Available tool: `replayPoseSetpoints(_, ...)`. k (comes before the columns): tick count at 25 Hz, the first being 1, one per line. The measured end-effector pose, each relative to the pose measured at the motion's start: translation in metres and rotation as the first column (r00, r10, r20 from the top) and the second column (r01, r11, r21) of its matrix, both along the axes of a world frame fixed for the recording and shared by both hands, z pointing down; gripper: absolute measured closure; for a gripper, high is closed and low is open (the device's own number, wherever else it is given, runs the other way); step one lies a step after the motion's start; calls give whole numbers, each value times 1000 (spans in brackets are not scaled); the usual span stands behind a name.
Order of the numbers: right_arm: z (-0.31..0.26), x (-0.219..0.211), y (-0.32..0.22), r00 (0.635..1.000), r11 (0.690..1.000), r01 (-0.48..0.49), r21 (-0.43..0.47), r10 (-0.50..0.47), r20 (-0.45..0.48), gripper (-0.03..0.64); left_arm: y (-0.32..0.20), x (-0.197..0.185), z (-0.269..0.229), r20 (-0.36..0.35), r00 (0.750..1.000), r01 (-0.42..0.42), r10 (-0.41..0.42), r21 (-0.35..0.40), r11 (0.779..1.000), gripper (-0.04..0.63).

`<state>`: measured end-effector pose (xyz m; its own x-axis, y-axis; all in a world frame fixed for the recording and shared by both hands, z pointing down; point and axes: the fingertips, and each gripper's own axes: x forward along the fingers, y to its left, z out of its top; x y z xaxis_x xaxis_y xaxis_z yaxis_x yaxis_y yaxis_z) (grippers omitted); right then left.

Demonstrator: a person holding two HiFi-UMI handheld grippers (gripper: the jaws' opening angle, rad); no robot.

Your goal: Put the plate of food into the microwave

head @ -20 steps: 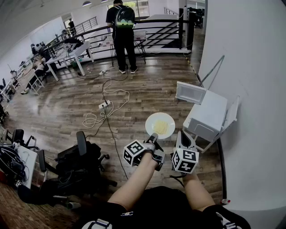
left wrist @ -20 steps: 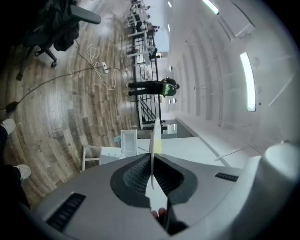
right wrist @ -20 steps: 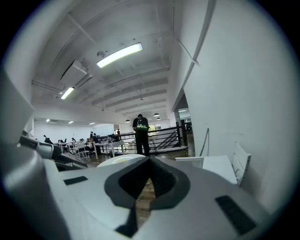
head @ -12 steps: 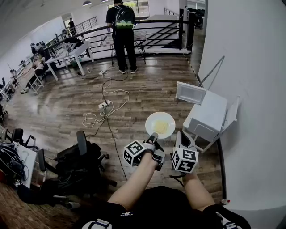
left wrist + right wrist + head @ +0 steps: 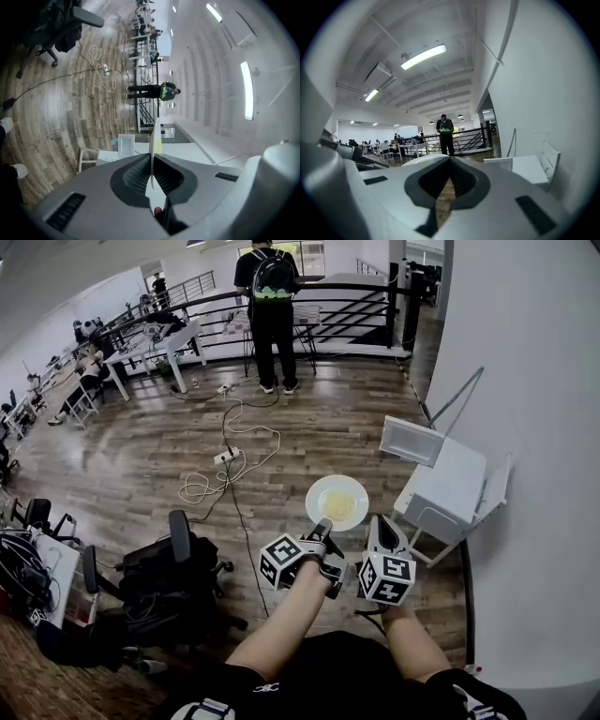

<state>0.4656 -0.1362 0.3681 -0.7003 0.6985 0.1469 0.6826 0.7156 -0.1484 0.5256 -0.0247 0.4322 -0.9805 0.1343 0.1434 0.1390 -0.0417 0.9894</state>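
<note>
Clamping the near rim of a round white plate, the left gripper holds it out level in front of the person, above the wooden floor. In the left gripper view the plate shows edge-on, pinched between the two dark ribbed pads. A pale yellow helping of food lies in the middle of the plate.

Just beside it, the right gripper is clenched on nothing. Its own view shows the gripper with the tips meeting and only floor showing behind them.

Past the plate, to its right and apart from it, a boxy white microwave sits on a white-framed stand against the pale wall. Its door is swung wide open. The plate is outside the microwave, short of the opening.

To the left, a black office chair stands near the person's legs. A white power strip with loose cables lies further out on the floor. A person with a dark backpack stands by the black railing at the far end of the room.
</note>
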Motion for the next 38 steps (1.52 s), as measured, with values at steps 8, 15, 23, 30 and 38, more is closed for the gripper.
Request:
replayPoseSetpoints(8,-1,21,68,999,999,49,-6,-49,-3,609,63,25,0,12,999,39,-39,0,999,584)
replayPoseSetpoints(15,8,37,104,999,999,41,10,-40,-17,609,102,39,8,7,999,38,-38,2,999,584)
replayPoseSetpoints(23,25,21,110,999,999,-2,45,4,-43,609,102,13,28,-19,999,-41,42,43,998,584)
replayPoseSetpoints(30,24,-41,115,999,1000,-22,18,23,-37,609,107,-48,30,-28,997,-66,66,21,998,584)
replayPoseSetpoints(38,-2,-148,124,1000,1000,-15,-13,15,-2,609,113,-148,14,-15,997,-75,75,-4,997,584)
